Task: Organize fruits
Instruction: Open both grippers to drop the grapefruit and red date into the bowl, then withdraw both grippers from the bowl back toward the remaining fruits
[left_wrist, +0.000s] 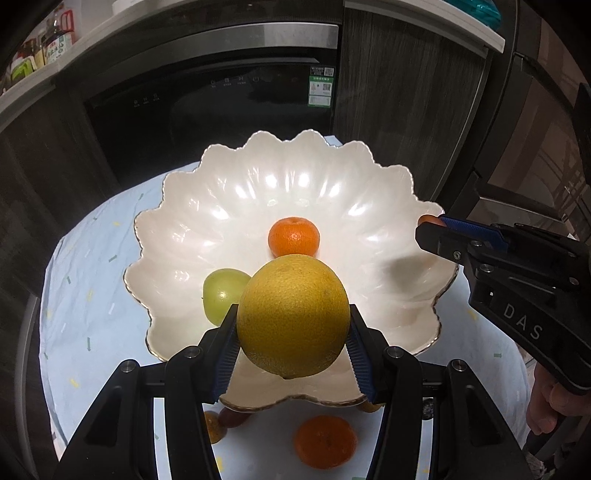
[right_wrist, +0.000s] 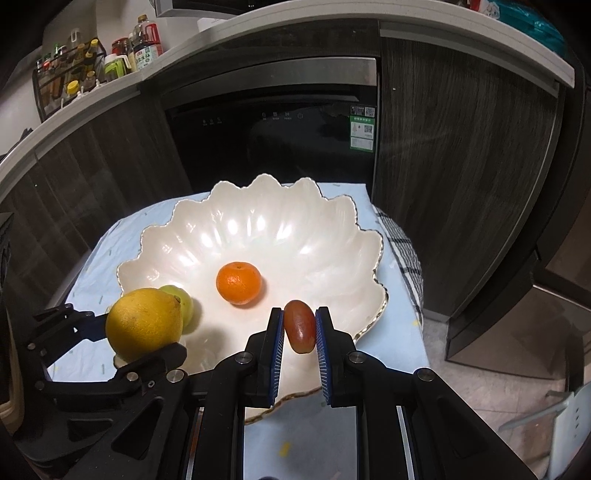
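**Two fruits held over the white bowl**

A scalloped white bowl sat on a bench covered with a pale blue cloth, in front of a dark oven and wood-grain cupboards. Bottles crowded the worktop above, at the left. Inside the bowl lay a small orange near the middle and a green fruit toward the left rim. On the cloth in front of the bowl lay another orange, with more fruit half hidden under the near rim.

The left tool was clamped on a big yellow citrus, its blue pads pressing both sides, above the near left edge of the bowl; the fruit hid part of the green one behind it. The right tool was closed on a small reddish oval fruit, held upright between the pads over the near right part of the bowl. The two tools hung well apart, with the small orange lying beyond them.
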